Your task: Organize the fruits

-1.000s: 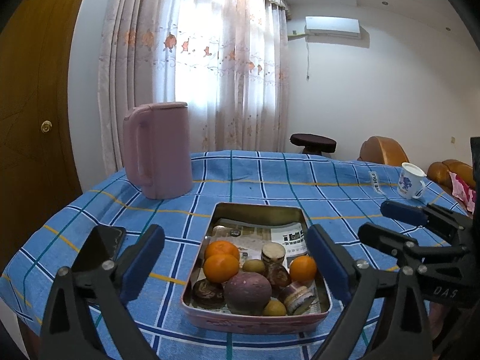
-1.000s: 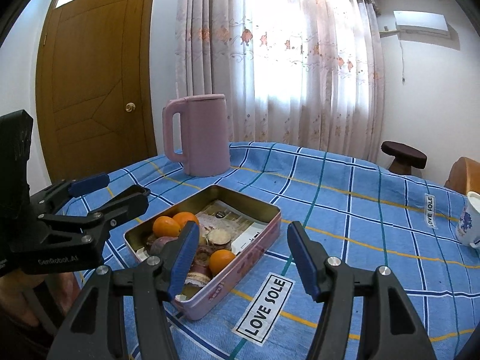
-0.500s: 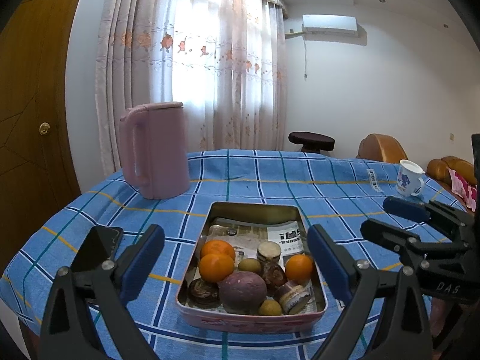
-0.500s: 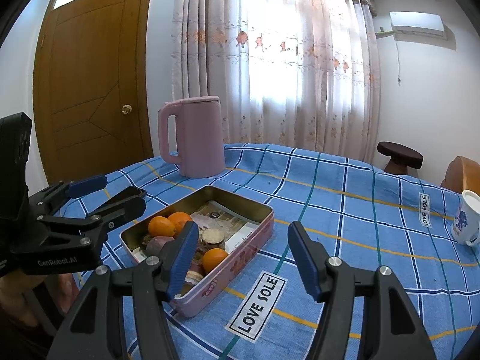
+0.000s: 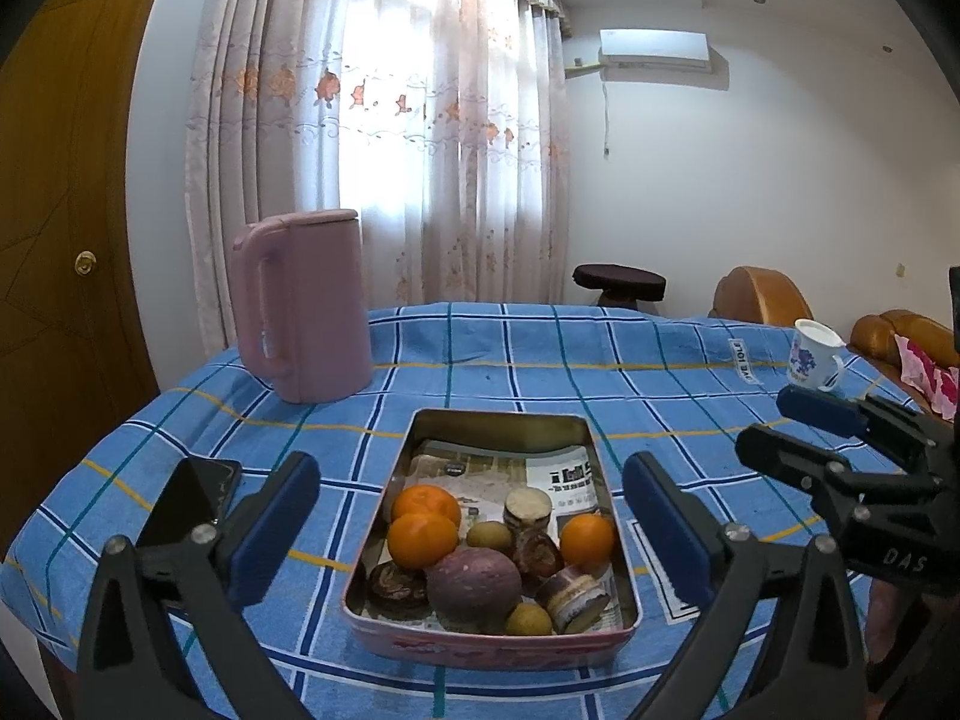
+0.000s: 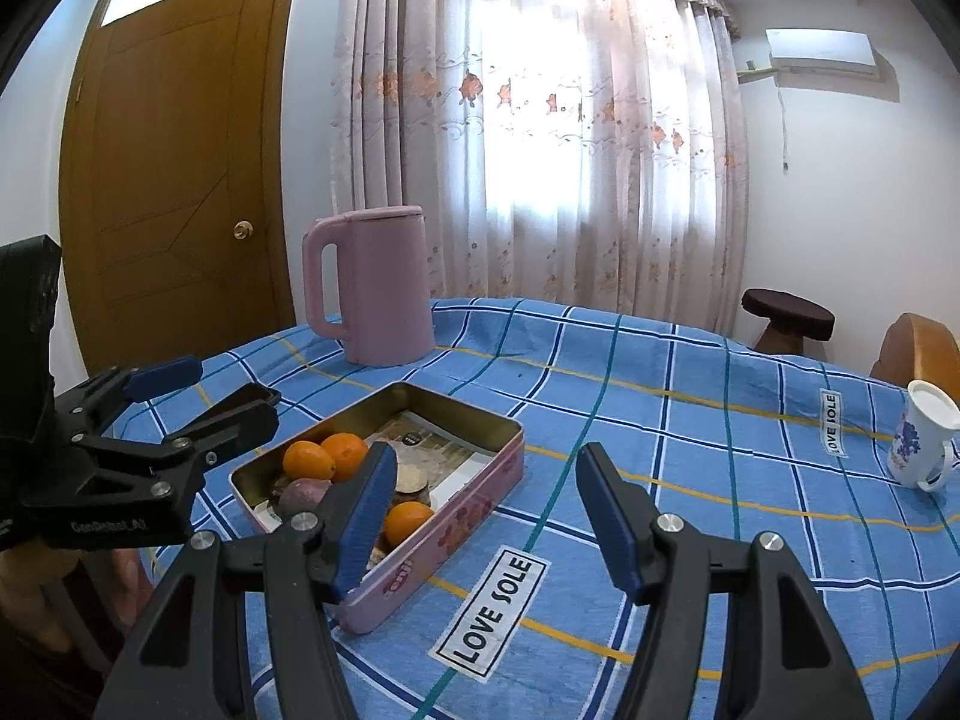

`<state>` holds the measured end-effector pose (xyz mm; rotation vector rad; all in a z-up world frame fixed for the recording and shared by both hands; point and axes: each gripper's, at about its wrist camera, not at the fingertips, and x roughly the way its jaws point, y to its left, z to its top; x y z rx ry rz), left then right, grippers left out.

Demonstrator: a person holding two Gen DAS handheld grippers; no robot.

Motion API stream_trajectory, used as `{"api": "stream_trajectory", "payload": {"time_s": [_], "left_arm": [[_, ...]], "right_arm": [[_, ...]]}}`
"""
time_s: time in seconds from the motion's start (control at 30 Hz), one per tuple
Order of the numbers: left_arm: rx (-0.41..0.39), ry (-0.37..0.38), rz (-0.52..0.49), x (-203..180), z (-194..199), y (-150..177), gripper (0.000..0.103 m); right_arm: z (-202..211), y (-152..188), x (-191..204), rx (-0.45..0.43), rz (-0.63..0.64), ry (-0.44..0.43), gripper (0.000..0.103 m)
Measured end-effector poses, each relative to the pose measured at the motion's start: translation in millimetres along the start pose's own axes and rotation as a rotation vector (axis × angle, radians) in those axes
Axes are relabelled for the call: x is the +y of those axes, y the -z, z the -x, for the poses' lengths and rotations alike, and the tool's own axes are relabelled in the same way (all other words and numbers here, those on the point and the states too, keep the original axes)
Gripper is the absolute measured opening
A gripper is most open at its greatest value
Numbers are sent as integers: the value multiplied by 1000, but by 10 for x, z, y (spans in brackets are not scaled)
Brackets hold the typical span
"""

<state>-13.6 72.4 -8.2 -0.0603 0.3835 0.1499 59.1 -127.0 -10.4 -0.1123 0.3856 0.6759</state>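
Observation:
A pink metal tin (image 5: 498, 421) lined with newspaper sits on the blue checked tablecloth. It holds three oranges (image 5: 420, 540), a purple round fruit (image 5: 474, 583), small green fruits (image 5: 489, 535) and several small jars (image 5: 528, 507). The tin also shows in the right wrist view (image 6: 480, 483). My left gripper (image 5: 468, 531) is open and empty, its blue pads either side of the tin, above it. My right gripper (image 6: 486, 516) is open and empty, just right of the tin. Each gripper shows in the other's view, the right one (image 5: 840, 438) and the left one (image 6: 198, 396).
A pink kettle (image 5: 306, 312) stands behind the tin at the left. A black phone (image 5: 192, 498) lies left of the tin. A white flowered mug (image 5: 813, 355) stands at the far right. A stool (image 5: 618, 285) and brown chairs stand beyond the table.
Both grippers have drawn back and up slightly from the tin; the view has shifted a little. Both stay open and nothing was picked up.

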Motion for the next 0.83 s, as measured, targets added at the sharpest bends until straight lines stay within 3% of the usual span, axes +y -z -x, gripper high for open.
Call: {"api": "stream_trajectory", "payload": {"time_s": [0.83], "left_arm": [[17, -1, -12, -85, -22, 18, 103]], "right_arm": [[82, 69, -46, -3, 7, 20, 64]]}}
